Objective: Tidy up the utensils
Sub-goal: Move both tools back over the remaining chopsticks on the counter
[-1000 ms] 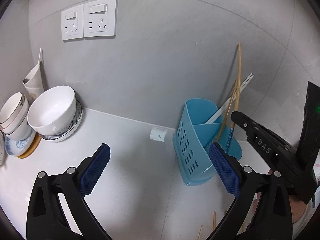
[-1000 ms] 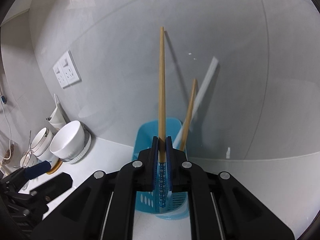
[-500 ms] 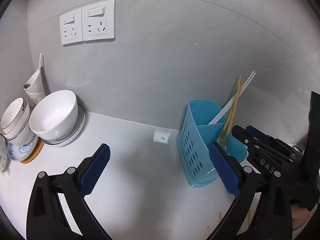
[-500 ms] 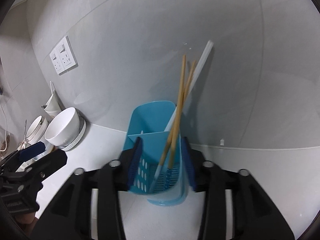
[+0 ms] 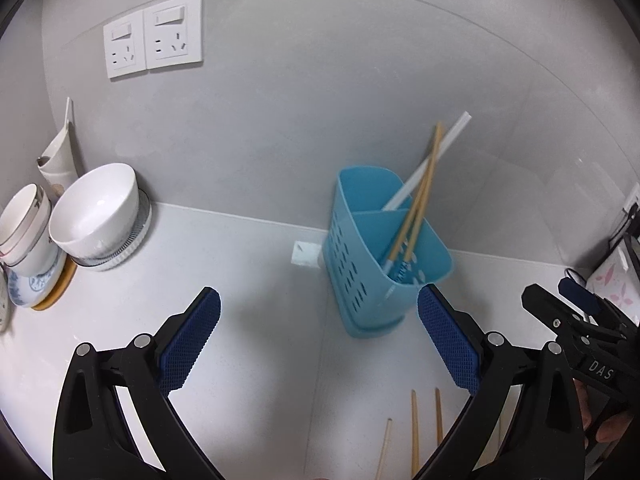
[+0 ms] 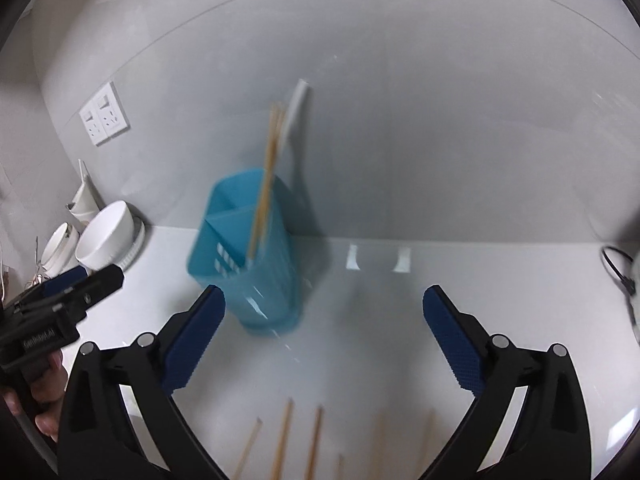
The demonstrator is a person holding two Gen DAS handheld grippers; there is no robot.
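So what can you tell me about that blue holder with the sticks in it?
The blue holder looks like light blue plastic, upright on the white counter near the grey wall. A divider splits it into compartments, and rows of slots pierce its side. Two wooden chopsticks and a white stick lean in the compartment nearer the camera, tips poking above the rim. No gripper touches it. More chopsticks lie loose on the counter in front.

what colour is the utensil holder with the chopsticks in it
Light blue utensil holder, clearest in the left wrist view.
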